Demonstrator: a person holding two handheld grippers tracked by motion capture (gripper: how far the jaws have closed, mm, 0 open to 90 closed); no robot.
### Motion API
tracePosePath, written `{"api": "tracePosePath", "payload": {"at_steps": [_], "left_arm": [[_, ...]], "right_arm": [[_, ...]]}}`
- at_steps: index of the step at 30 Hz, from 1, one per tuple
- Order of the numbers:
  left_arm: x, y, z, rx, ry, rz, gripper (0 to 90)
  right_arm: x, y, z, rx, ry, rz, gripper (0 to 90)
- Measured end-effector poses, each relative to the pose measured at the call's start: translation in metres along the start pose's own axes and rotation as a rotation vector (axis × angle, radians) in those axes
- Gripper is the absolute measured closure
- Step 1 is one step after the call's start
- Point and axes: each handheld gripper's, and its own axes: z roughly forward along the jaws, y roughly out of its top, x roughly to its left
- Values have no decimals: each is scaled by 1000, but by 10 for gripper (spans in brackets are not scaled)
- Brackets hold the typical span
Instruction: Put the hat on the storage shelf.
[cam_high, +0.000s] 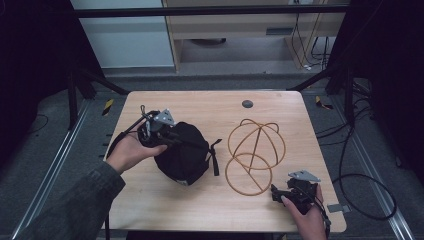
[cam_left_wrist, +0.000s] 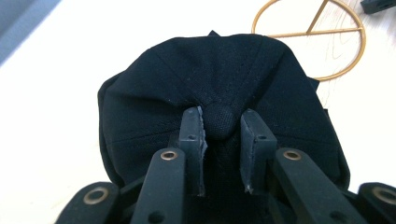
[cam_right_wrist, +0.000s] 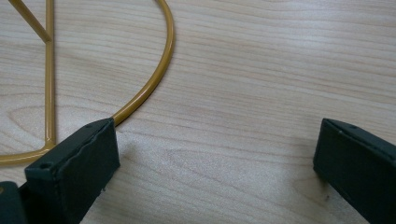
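A black cap (cam_high: 181, 162) lies on the left half of the wooden table (cam_high: 200, 107), its strap trailing to the right. My left gripper (cam_high: 194, 143) reaches over it from the left. In the left gripper view the left gripper (cam_left_wrist: 219, 123) has its jaws pinched on the top button of the cap (cam_left_wrist: 224, 70). A gold wire stand (cam_high: 255, 152) made of rings lies right of the cap. My right gripper (cam_high: 276, 192) rests at the table's front right, by the stand's lower ring. In its own view the right gripper (cam_right_wrist: 215, 158) stands wide open over bare wood, its left jaw beside the gold ring (cam_right_wrist: 156, 79).
A dark round grommet (cam_high: 247, 104) sits near the table's far edge. Cables (cam_high: 360, 195) run over the floor to the right of the table. A cabinet and shelving stand beyond the far edge.
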Motion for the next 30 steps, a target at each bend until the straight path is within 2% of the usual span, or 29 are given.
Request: {"api": "tracePosePath", "payload": {"at_steps": [5, 6, 13, 16, 21, 30], "left_arm": [[-3, 4, -20, -35, 10, 10, 731], [-5, 6, -28, -57, 18, 11, 731], [-13, 14, -50, -86, 30, 37, 732], [-17, 18, -63, -111, 44, 55, 732], [-21, 25, -85, -151, 60, 63, 733], [-36, 45, -115, -193, 80, 118, 733]], "right_arm": [[-1, 0, 0, -1, 5, -9, 4], [-2, 0, 0, 0, 6, -9, 4], [-4, 0, 0, 1, 8, -8, 4], [-5, 0, 0, 0, 7, -10, 4], [-4, 0, 0, 0, 7, -7, 4], [-4, 0, 0, 0, 7, -7, 4]]}}
